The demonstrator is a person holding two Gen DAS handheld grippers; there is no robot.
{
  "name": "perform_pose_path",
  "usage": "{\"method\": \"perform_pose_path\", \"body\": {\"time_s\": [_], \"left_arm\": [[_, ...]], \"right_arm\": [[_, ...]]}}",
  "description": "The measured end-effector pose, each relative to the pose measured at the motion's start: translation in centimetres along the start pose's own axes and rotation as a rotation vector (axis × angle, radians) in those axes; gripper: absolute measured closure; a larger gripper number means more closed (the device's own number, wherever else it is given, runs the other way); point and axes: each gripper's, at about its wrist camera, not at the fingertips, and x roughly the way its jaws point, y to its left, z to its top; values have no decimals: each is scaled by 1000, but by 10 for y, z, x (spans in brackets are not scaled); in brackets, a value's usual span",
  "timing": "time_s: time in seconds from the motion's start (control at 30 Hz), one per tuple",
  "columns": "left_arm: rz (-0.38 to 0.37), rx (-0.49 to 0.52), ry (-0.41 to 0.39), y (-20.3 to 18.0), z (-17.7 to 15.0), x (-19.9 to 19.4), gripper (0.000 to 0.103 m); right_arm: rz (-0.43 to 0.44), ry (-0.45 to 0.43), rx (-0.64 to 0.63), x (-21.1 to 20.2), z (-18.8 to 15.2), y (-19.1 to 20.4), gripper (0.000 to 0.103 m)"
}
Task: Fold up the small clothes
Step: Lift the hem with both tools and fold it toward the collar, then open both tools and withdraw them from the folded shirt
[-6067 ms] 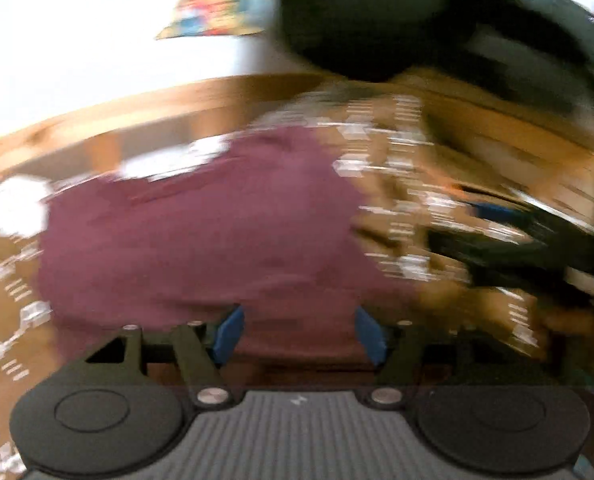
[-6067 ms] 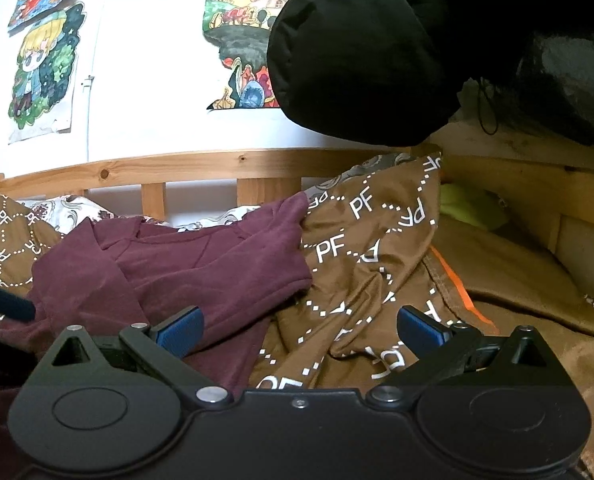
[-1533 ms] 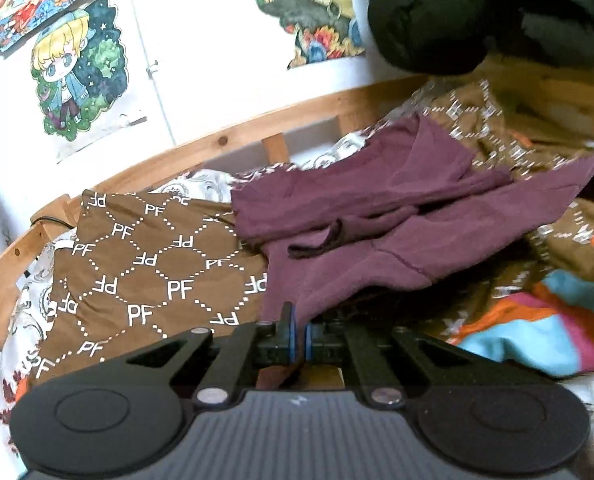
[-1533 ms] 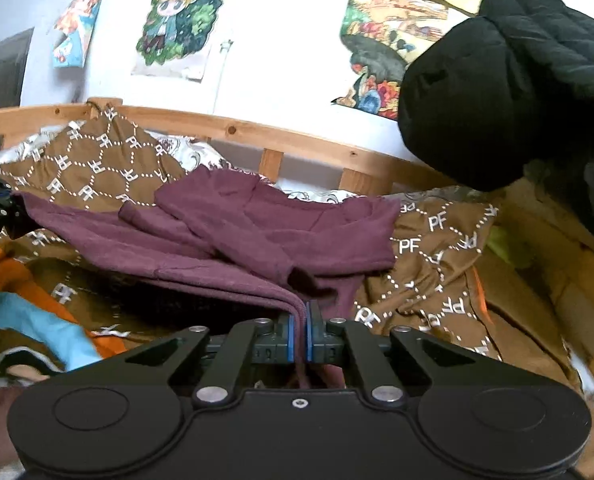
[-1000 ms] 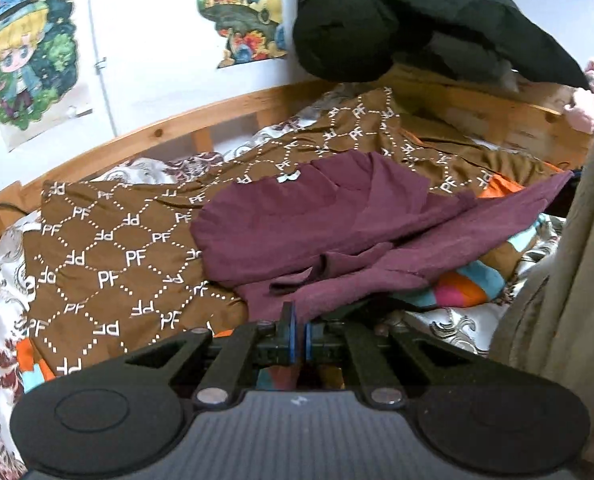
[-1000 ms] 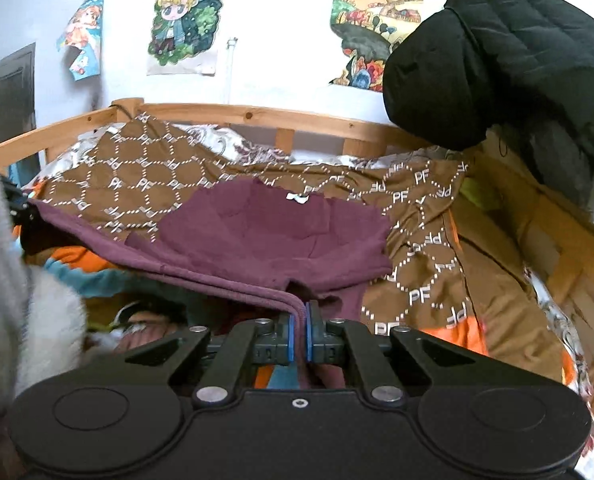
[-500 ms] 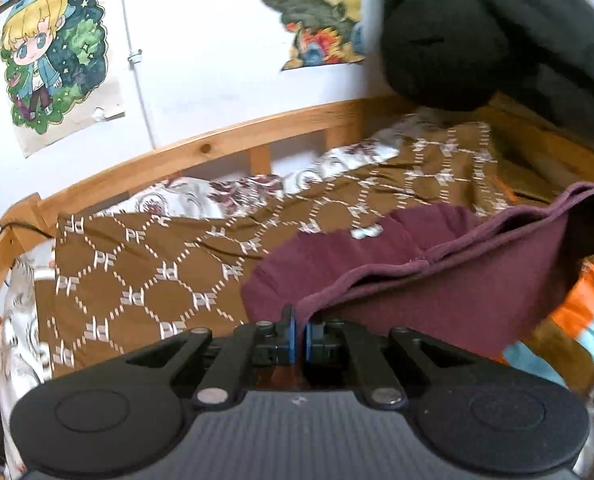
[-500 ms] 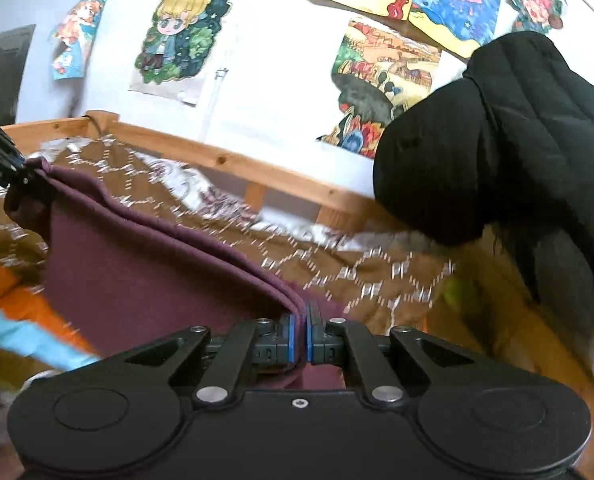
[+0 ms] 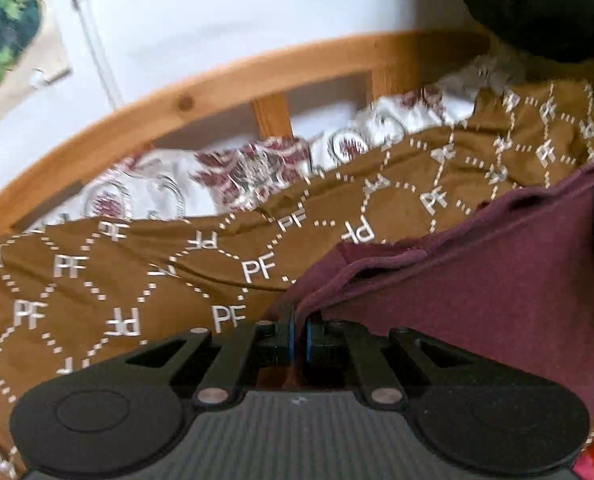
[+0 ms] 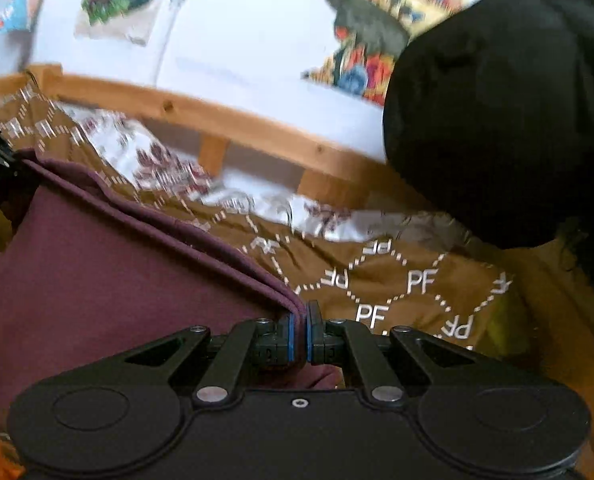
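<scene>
1. The brown blanket (image 9: pixel 109 280) with white "PF" lettering spreads ahead of both pairs of fingers, up to a wooden bed rail (image 9: pixel 201 96).
2. The maroon garment (image 10: pixel 109 280) hangs stretched between the two grippers, its doubled edge running from one to the other.
3. The left gripper (image 9: pixel 298 334) is clamped on one corner.
4. The right gripper (image 10: pixel 299 334) pinches the other corner.

Left claw (image 9: pixel 298 334) and right claw (image 10: pixel 300 334) seemingly clamped tight.

Wooden bed (image 9: pixel 217 92); brown blanket (image 9: pixel 137 280) spread on it.
</scene>
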Motion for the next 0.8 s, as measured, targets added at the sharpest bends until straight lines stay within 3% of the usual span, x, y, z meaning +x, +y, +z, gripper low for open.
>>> {"method": "perform_pose_path", "body": {"time_s": [0.23,0.33,0.37,0.4,0.43,0.5,0.53,0.67,0.8], "left_arm": [[-28,-43,60,18,2,43,95],[-20,-48,89,21,2,55,74],[-22,-64,107,23,2,58,51],[-23,-90,116,26,2,57,29],[-16,-132,101,31,1,52,21],[29,-231,31,42,-3,31,2],[50,-277,4,47,-7,19,1],[84,-350,-54,42,-31,-24,1],[51,-326,-36,10,-56,-61,1]], "right_arm": [[26,88,13,65,-11,6,98],[24,104,16,82,-14,11,97],[21,111,15,88,-15,12,93],[25,118,21,93,-16,12,81],[33,117,38,96,-17,10,71],[35,87,159,89,-25,-5,13],[38,57,230,80,-30,-14,6],[36,5,534,14,-52,-40,1],[3,-61,618,-82,-83,-32,0]]}}
